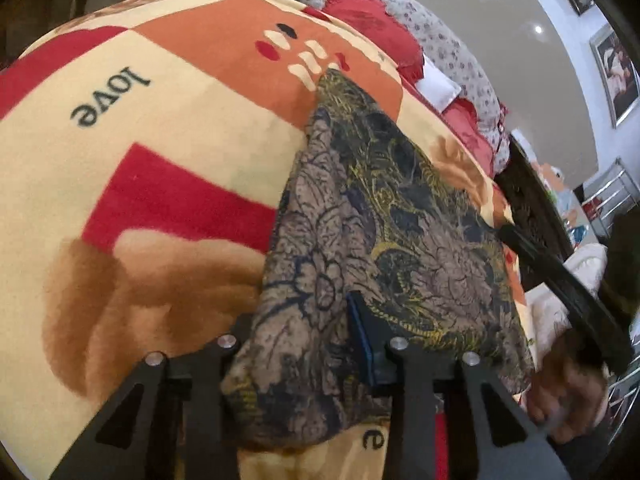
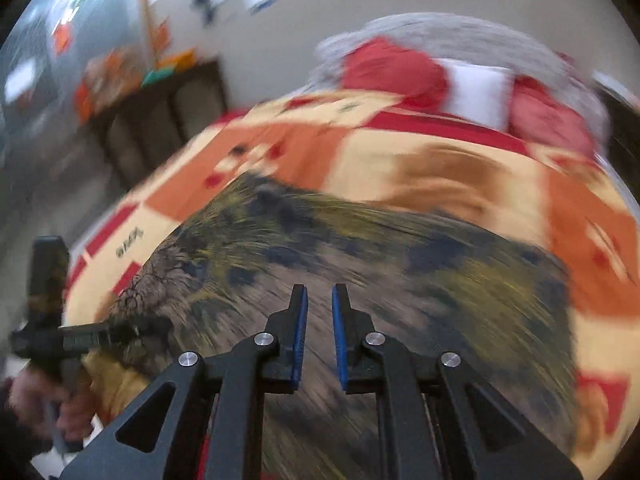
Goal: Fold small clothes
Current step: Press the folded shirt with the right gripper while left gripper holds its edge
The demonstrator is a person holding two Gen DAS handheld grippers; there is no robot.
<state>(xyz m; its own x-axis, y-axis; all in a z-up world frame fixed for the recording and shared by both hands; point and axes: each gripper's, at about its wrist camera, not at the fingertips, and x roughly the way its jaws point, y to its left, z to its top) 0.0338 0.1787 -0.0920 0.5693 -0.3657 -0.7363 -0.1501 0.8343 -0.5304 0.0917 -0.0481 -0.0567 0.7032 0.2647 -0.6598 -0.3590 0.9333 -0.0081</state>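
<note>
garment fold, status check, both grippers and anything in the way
Left gripper shut on patterned cloth at its near edge. Right gripper open, above the cloth, holding nothing. Cloth spread on the "love" blanket. Nothing blocking; right view blurred.

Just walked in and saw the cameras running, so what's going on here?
A person with a gripper in each hand is folding a dark floral garment spread on a patterned blanket over a bed. The left gripper has a bunched edge of the garment between its fingers. The right gripper is open above the cloth, holding nothing. That view is blurred, so it looks to be moving. The fold is not yet finished.
</note>
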